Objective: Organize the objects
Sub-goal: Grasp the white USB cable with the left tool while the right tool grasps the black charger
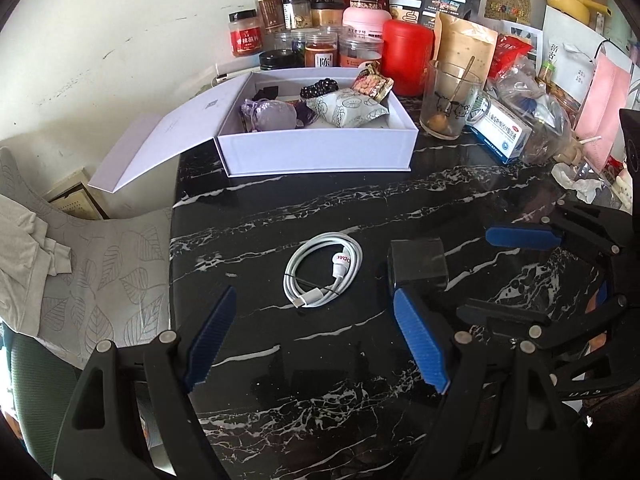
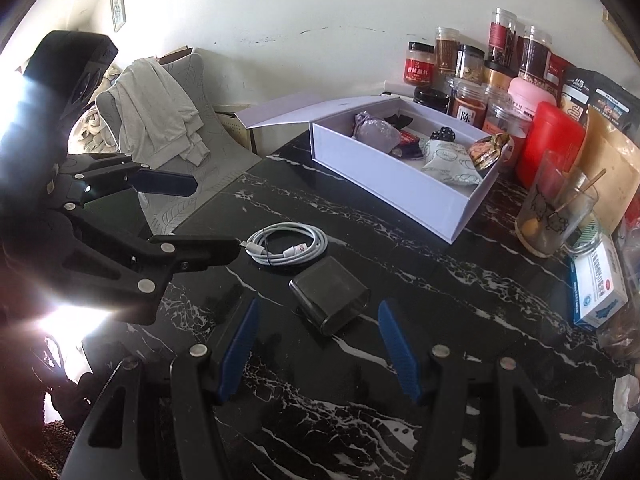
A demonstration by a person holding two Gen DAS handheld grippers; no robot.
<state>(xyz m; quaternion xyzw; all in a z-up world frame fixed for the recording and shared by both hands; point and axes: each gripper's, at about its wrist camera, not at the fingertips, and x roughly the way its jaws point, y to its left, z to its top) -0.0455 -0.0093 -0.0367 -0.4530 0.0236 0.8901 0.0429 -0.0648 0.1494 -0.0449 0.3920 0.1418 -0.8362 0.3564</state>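
A coiled white cable (image 1: pixel 322 270) (image 2: pixel 286 245) lies on the black marble table (image 1: pixel 320 208), with a small dark translucent case (image 1: pixel 418 266) (image 2: pixel 330 295) to its right. A white box (image 1: pixel 316 152) (image 2: pixel 404 184), lid open, stands behind with pouches and snacks inside. My left gripper (image 1: pixel 316 336) (image 2: pixel 200 216) is open, just short of the cable. My right gripper (image 2: pixel 318 354) (image 1: pixel 460 268) is open, its fingers either side of the case and just short of it. Neither holds anything.
Jars (image 1: pixel 320 32), a red canister (image 1: pixel 408 56) and bags crowd the back of the table. A glass cup (image 1: pixel 450 100) and a medicine box (image 1: pixel 502 132) stand to the right of the white box. A grey chair with clothes (image 1: pixel 60 264) is to the left.
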